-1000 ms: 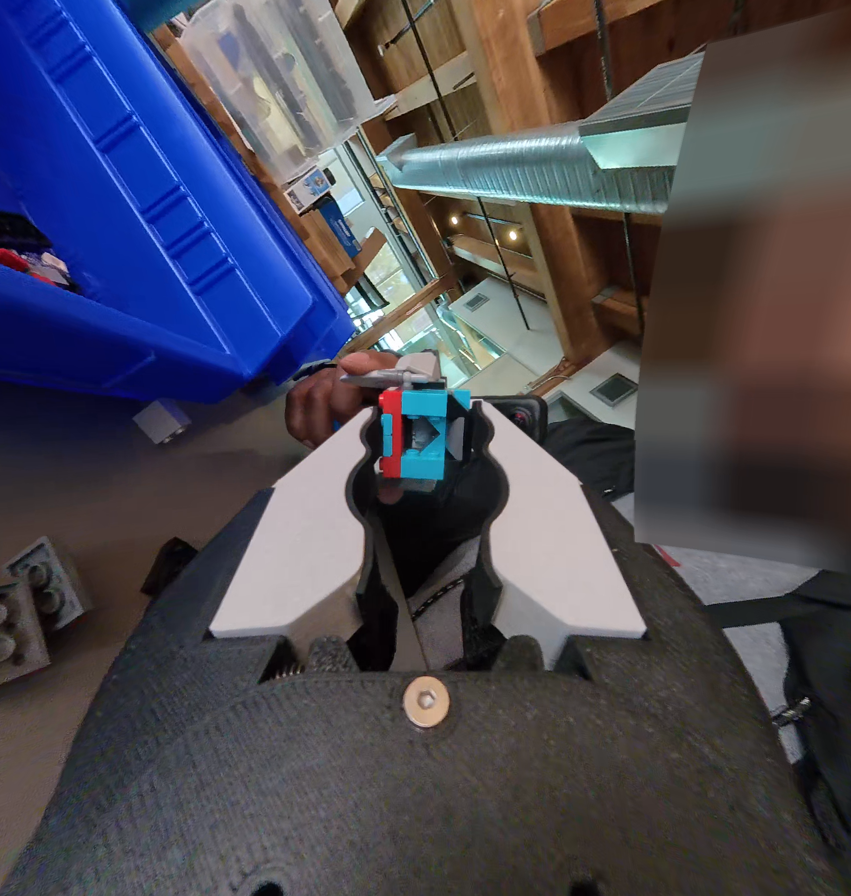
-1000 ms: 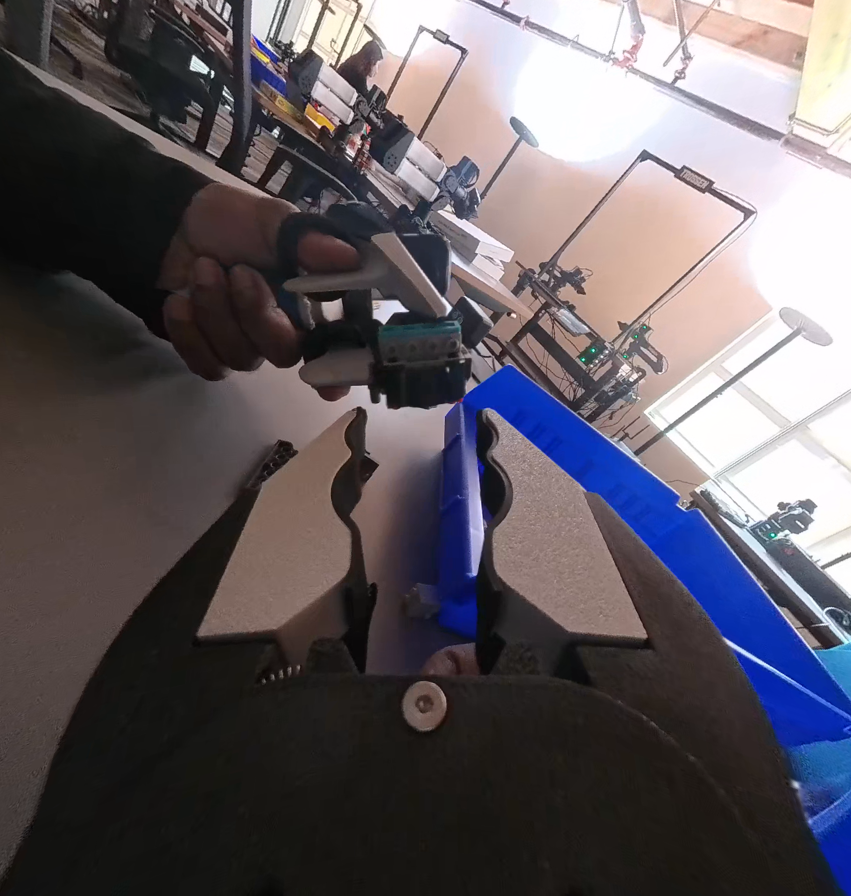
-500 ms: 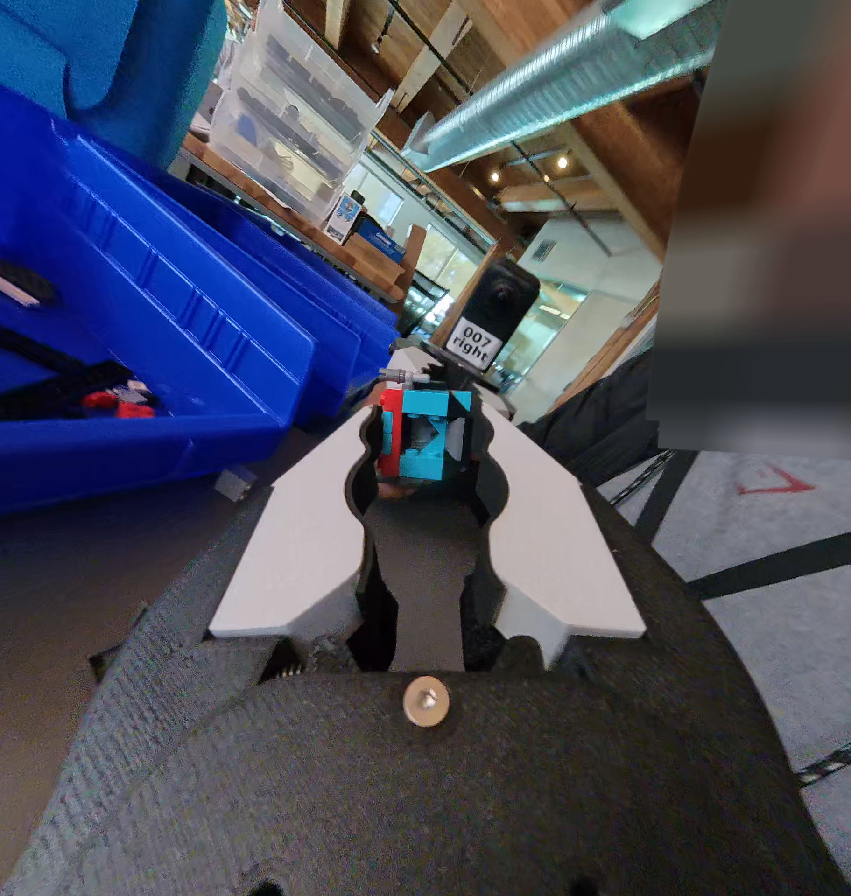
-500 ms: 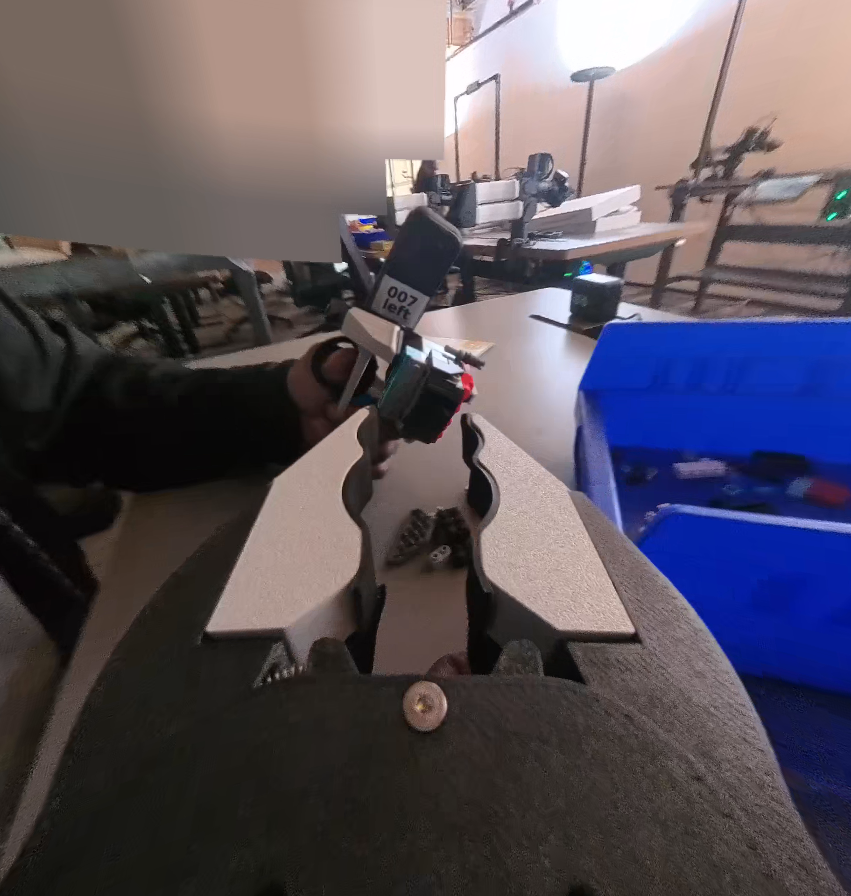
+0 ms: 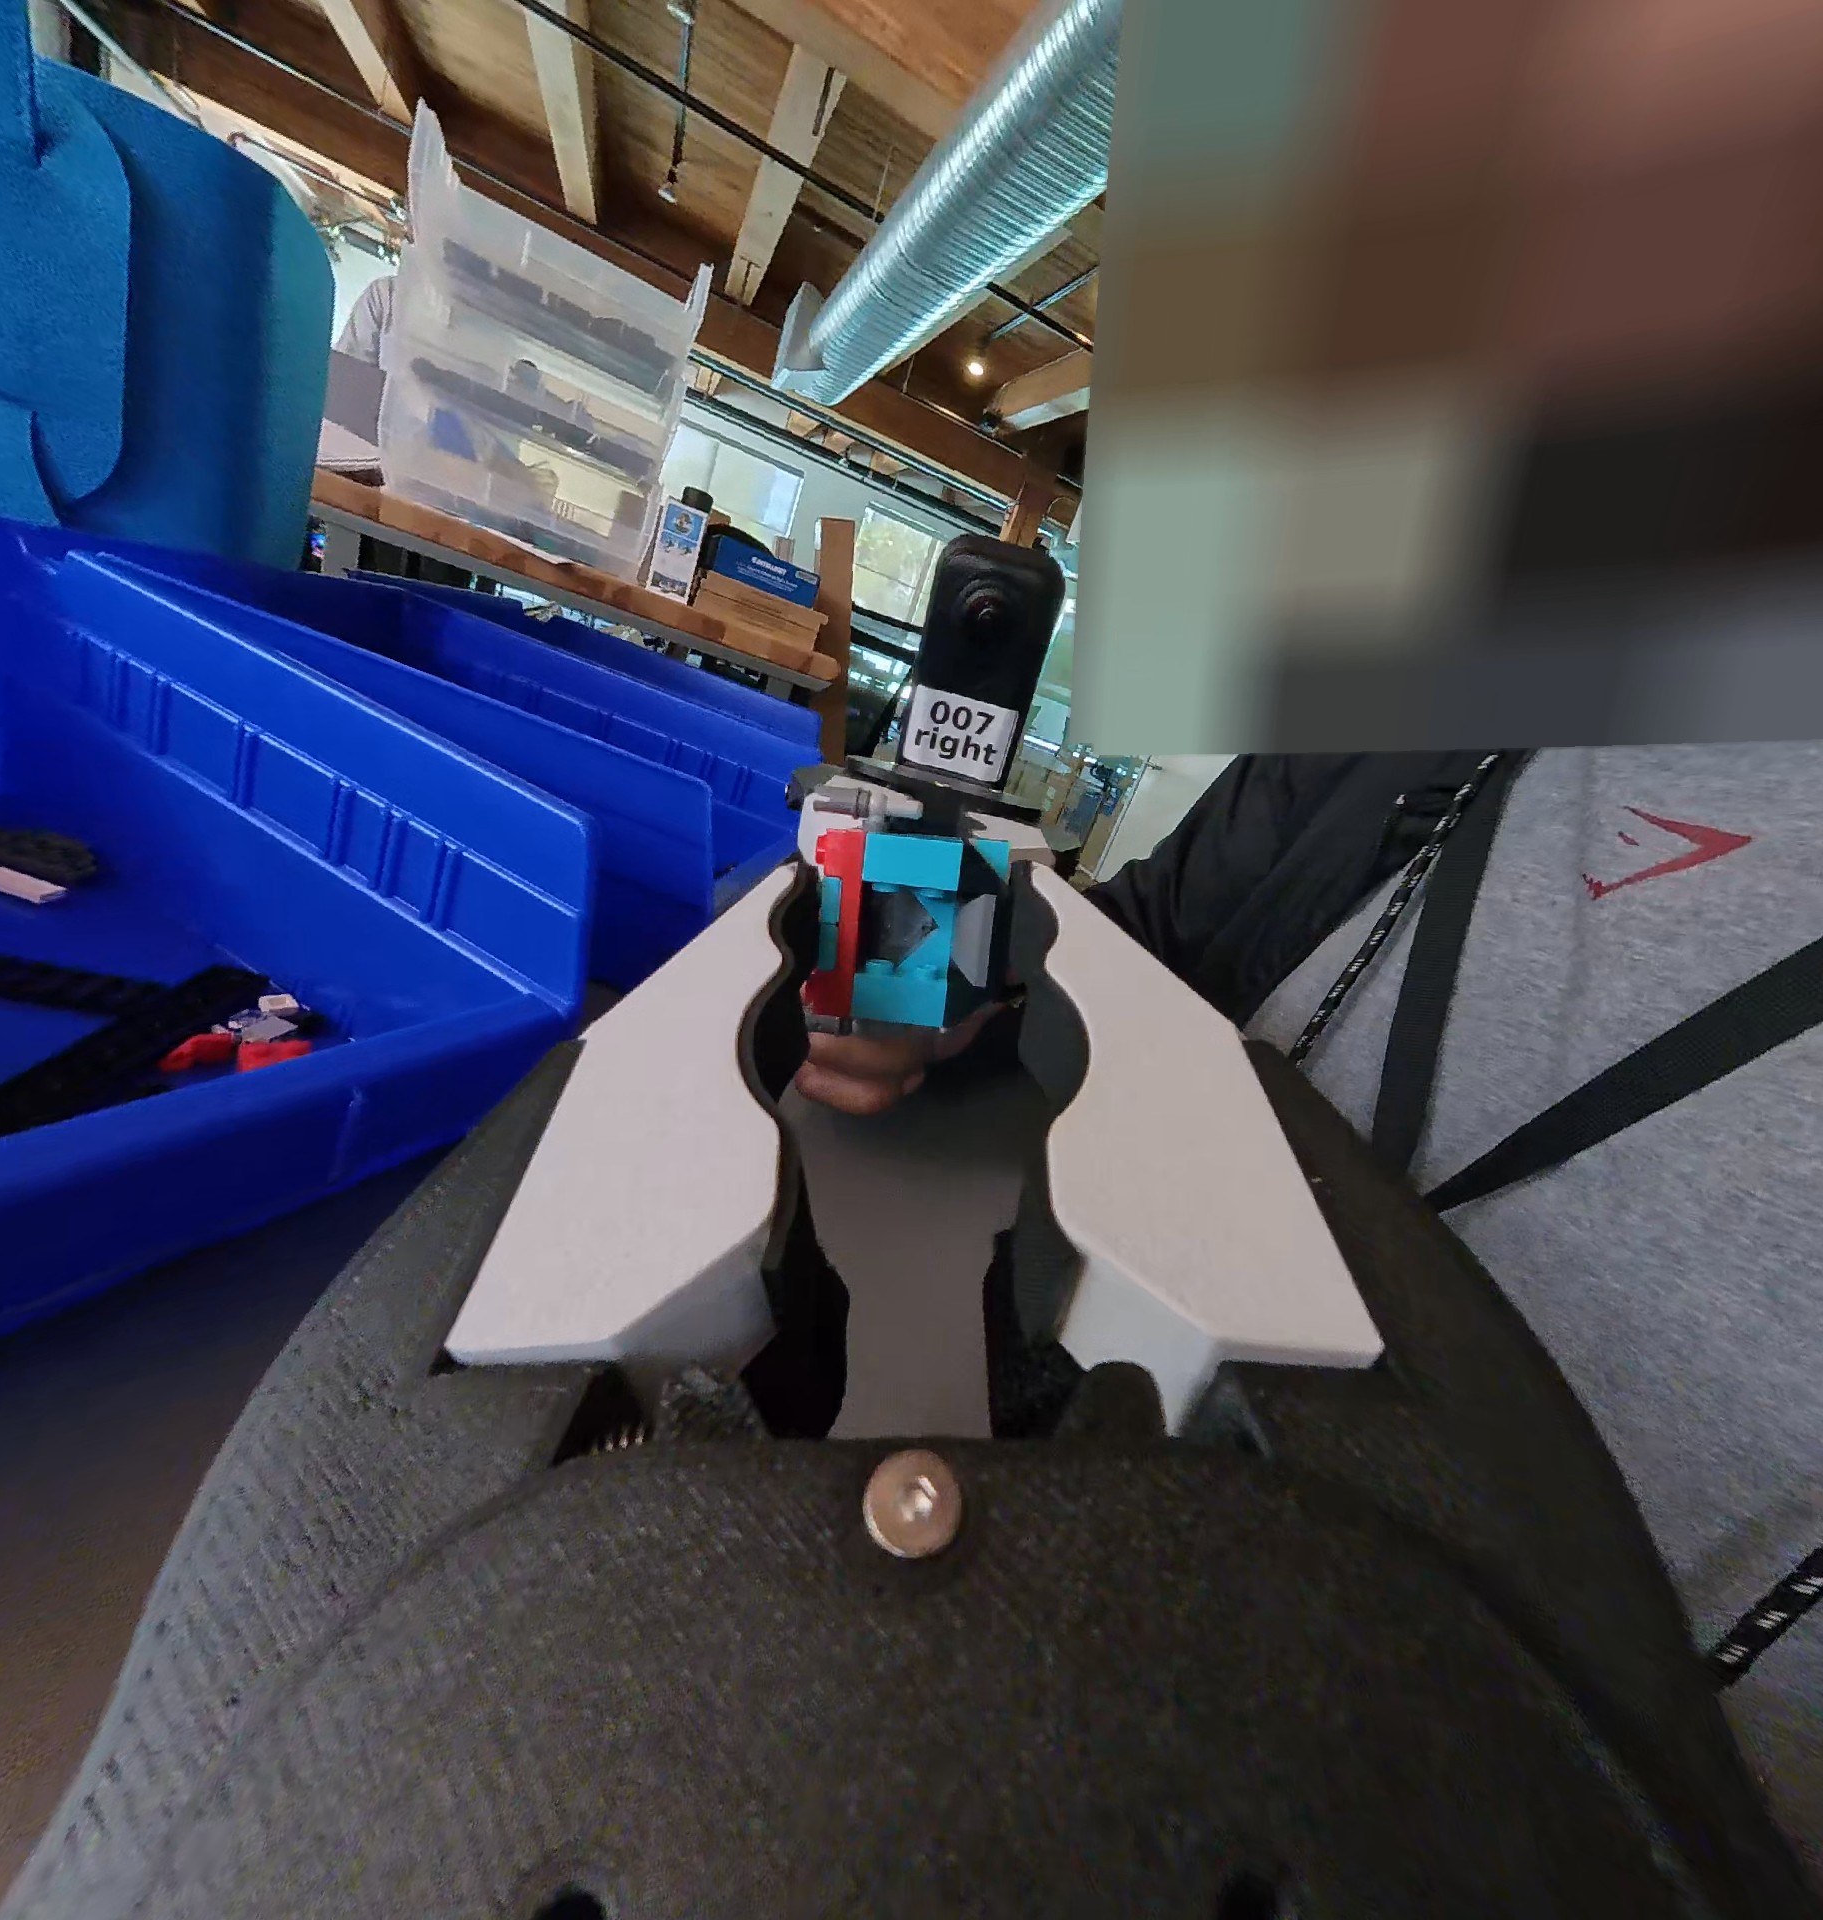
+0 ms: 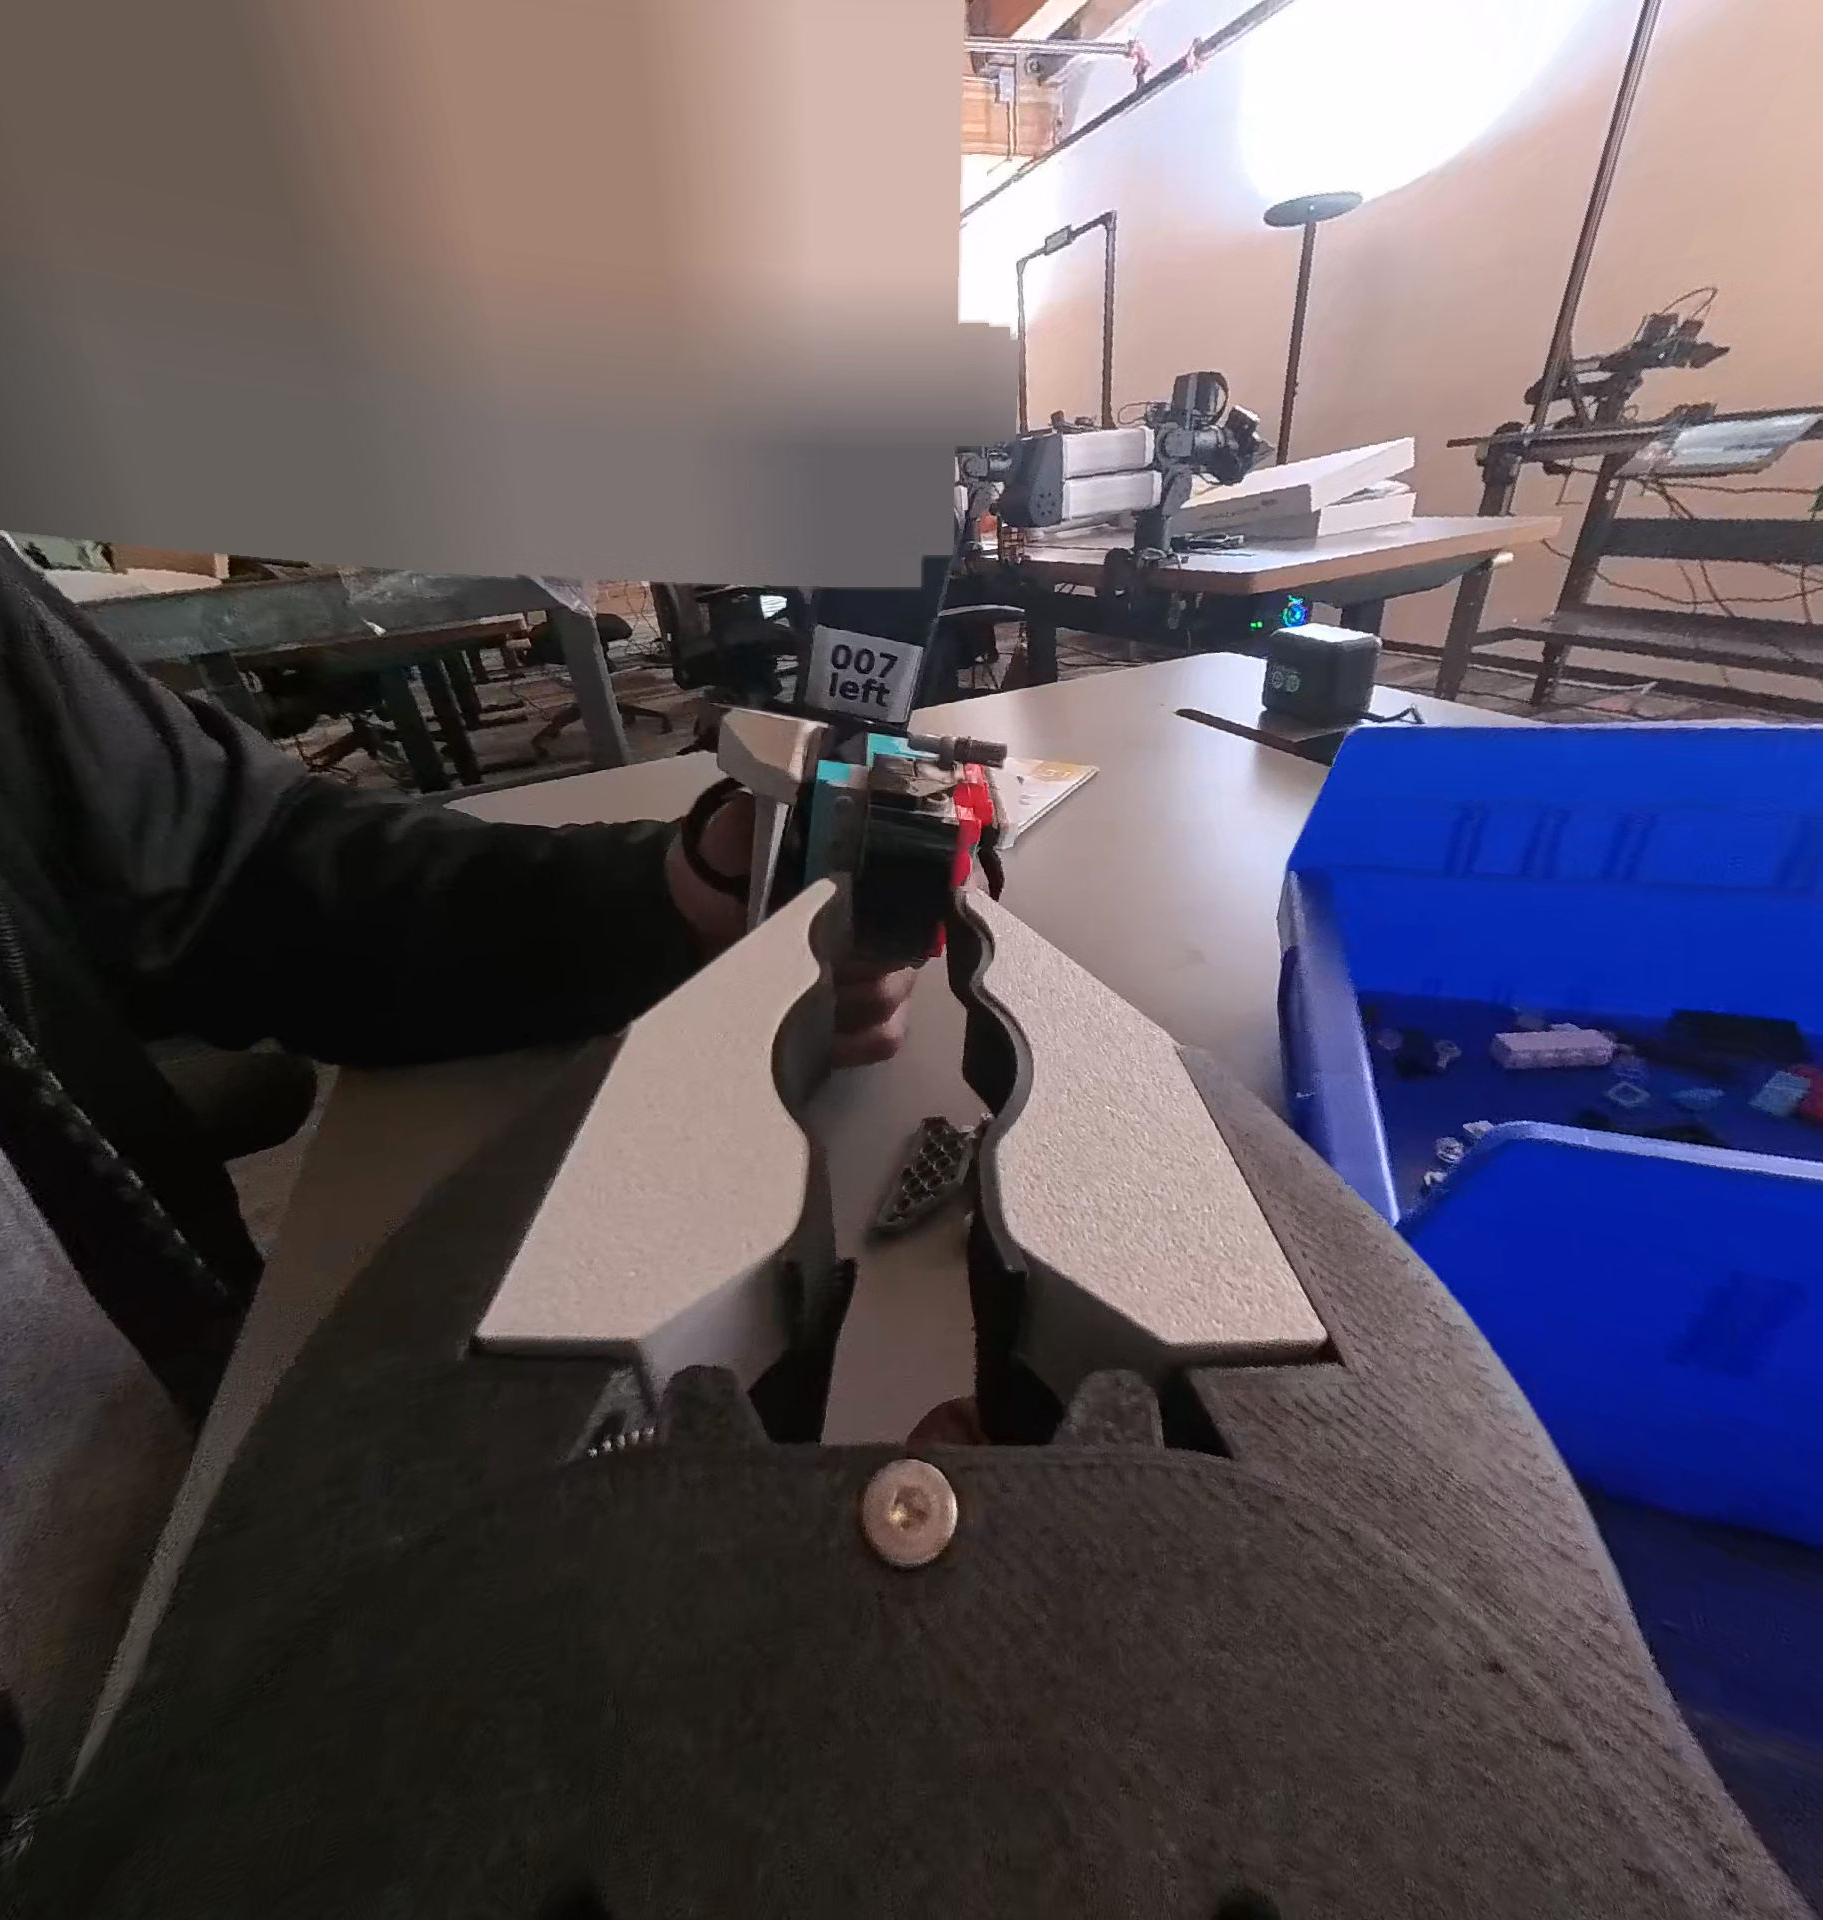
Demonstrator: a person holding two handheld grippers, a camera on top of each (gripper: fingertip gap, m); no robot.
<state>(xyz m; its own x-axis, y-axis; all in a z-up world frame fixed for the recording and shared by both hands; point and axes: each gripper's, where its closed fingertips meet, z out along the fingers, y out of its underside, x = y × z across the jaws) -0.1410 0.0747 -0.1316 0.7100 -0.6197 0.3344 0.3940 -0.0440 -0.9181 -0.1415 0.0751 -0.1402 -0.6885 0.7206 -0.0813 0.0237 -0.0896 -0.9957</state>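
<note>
the left gripper (image 5: 905, 940) jaws clamp a small teal, red and black toy-brick block (image 5: 899, 935), while the right gripper (image 6: 891, 914) jaws, slightly parted, flank its far end above the grey table (image 6: 1167, 862).

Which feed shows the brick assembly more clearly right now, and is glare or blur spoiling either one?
Left wrist view: brick assembly evenly lit and sharp between the left gripper fingertips, colours clear, straight lines bowed at the edges. Right wrist view: a blown-out bright patch on the wall backlights it, so the assembly reads dark; right gripper sharp.
</note>
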